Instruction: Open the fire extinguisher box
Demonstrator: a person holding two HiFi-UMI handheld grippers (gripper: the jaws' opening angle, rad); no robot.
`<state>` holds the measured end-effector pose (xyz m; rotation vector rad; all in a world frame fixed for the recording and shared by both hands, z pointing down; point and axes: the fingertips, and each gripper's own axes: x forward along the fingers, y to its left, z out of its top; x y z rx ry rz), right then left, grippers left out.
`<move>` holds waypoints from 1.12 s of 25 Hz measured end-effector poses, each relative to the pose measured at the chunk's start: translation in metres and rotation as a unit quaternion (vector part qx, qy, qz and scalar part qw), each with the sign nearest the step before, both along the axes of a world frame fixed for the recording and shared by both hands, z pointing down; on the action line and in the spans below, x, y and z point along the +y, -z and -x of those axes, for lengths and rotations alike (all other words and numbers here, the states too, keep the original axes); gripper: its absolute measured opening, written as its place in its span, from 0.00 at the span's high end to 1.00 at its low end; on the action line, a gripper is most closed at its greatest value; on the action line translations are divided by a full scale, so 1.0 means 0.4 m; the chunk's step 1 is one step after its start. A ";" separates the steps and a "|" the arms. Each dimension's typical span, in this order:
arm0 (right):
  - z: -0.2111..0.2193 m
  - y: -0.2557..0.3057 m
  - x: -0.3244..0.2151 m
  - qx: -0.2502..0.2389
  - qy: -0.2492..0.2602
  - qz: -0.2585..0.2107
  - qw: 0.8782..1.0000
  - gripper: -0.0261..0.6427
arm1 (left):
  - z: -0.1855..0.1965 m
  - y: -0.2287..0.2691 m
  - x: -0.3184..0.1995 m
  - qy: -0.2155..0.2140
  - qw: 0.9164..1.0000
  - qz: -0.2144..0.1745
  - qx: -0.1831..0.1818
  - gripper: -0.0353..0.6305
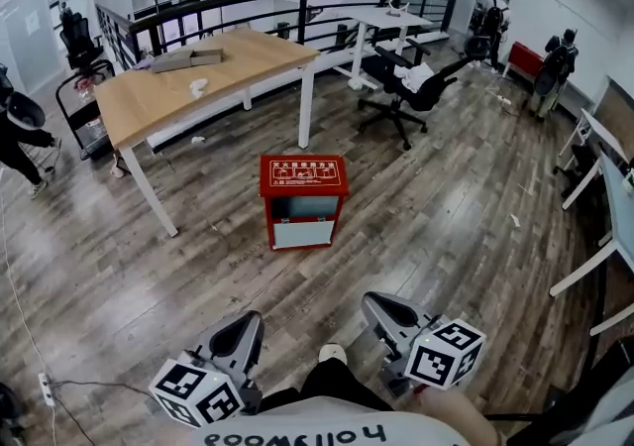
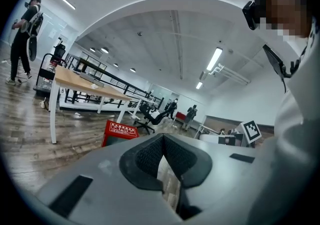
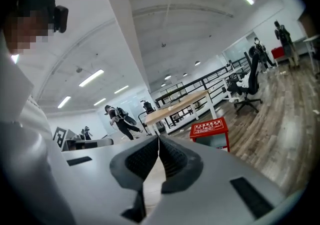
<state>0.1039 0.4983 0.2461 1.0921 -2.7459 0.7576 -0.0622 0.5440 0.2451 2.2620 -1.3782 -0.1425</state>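
The red fire extinguisher box point(image 1: 303, 200) stands on the wooden floor ahead of me, its lid down and its glass front facing me. It also shows small in the left gripper view point(image 2: 119, 132) and the right gripper view point(image 3: 210, 132). My left gripper point(image 1: 241, 334) is low at the near left, well short of the box, jaws shut with nothing between them point(image 2: 162, 137). My right gripper point(image 1: 384, 311) is at the near right, also well short of the box, jaws shut and empty point(image 3: 159, 138).
A wooden table point(image 1: 203, 72) stands behind the box to the left. A black office chair point(image 1: 411, 85) is at the back right. White desks point(image 1: 614, 198) line the right side. Several people stand at the room's edges. A cable point(image 1: 30, 335) runs along the floor at left.
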 end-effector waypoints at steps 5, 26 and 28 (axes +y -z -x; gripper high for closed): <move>0.024 -0.012 -0.066 0.032 0.037 -0.012 0.999 0.95 | 0.004 -0.015 -0.068 0.020 1.000 0.012 0.002 0.94; -0.163 -0.039 -0.479 0.086 0.039 0.010 0.995 0.95 | -0.123 -0.034 -0.448 0.060 0.997 0.034 0.019 0.94; -0.170 -0.040 -0.507 0.088 0.047 0.006 0.995 0.95 | -0.130 -0.039 -0.473 0.068 0.997 0.032 0.020 0.94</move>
